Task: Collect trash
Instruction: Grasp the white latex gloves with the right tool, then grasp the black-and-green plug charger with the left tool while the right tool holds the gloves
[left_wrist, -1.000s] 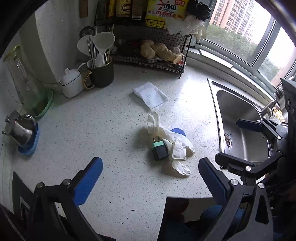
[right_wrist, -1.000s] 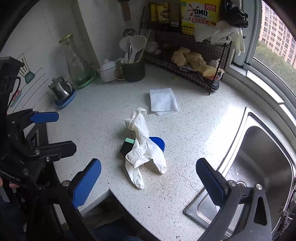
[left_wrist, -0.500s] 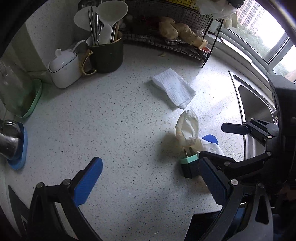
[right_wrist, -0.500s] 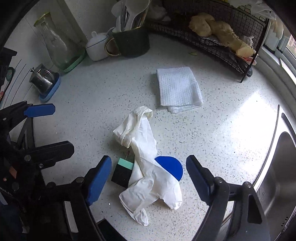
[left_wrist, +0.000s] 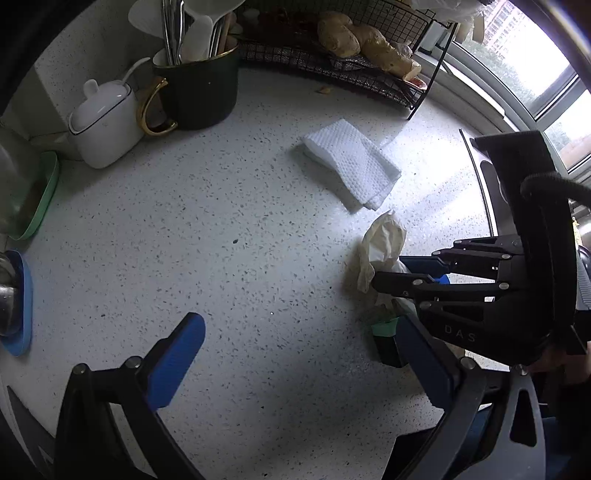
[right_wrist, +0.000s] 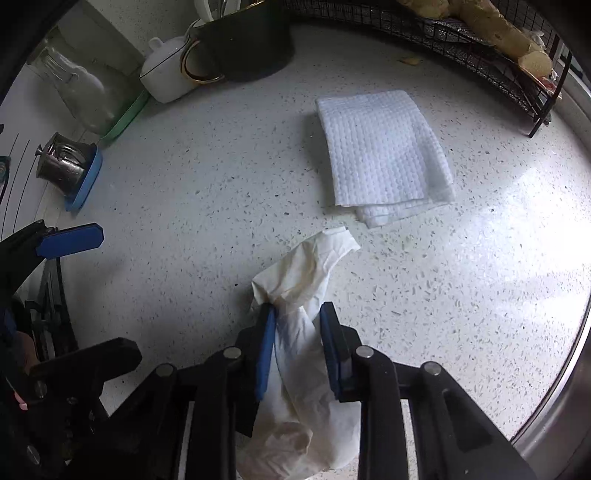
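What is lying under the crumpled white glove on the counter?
Beside and partly under the glove, a small black block with a green top shows. The right claw, closing on the glove, hides anything else beneath.

We see a cream-white glove (right_wrist: 306, 280) with yellowish stains, a white waffle-weave cloth (right_wrist: 384, 155), and a white countertop (left_wrist: 240, 229) with dark speckles. Gripper pads (right_wrist: 266, 345) are blue on black frames. Dark mug (left_wrist: 201, 92) has a gold handle; black wire rack (left_wrist: 369, 77).
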